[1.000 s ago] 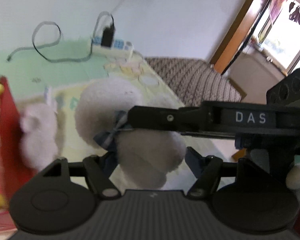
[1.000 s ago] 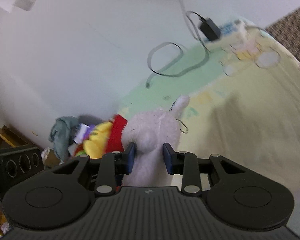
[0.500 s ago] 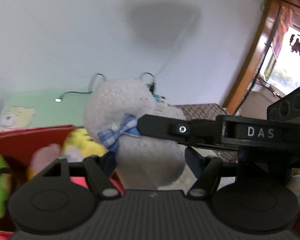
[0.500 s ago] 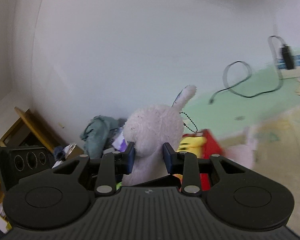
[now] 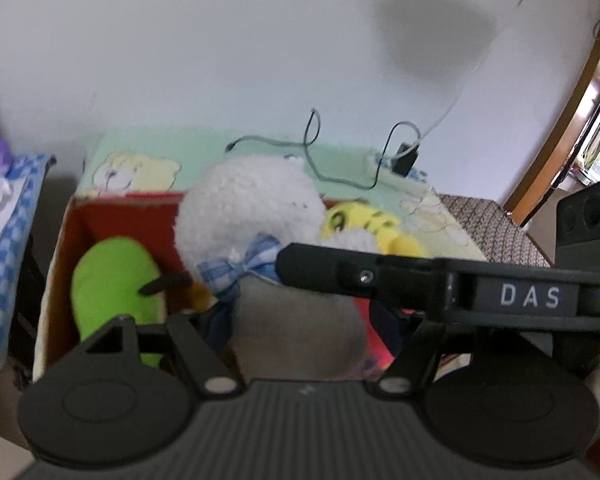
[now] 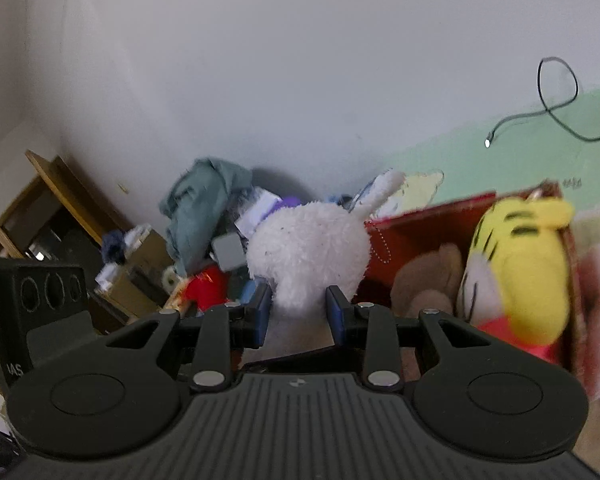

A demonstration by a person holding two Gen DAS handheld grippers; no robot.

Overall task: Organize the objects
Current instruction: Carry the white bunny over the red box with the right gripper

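Observation:
My left gripper (image 5: 300, 320) is shut on a fluffy white plush with a blue checked bow (image 5: 252, 208), held over a red open box (image 5: 112, 216). In the box lie a green plush (image 5: 112, 276) and a yellow striped tiger plush (image 5: 364, 228). The other gripper's black body (image 5: 440, 284) crosses the left wrist view at right. My right gripper (image 6: 298, 312) is shut on a pale pink bunny plush (image 6: 312, 248) with one ear up, just left of the red box (image 6: 428, 216). The yellow tiger plush (image 6: 520, 264) and a brown plush (image 6: 428, 280) sit inside.
The box stands at the edge of a green and yellow printed mat (image 5: 148, 148) against a white wall. Black cables and a power strip (image 5: 396, 160) lie on the mat behind. Left of the box is a clutter pile with a grey-green cloth (image 6: 204, 204) and a wooden shelf (image 6: 40, 208).
Both grippers swung left with their plush toys, from over the mat to the red box. The box and its toys have come into full view, and the power strip has receded.

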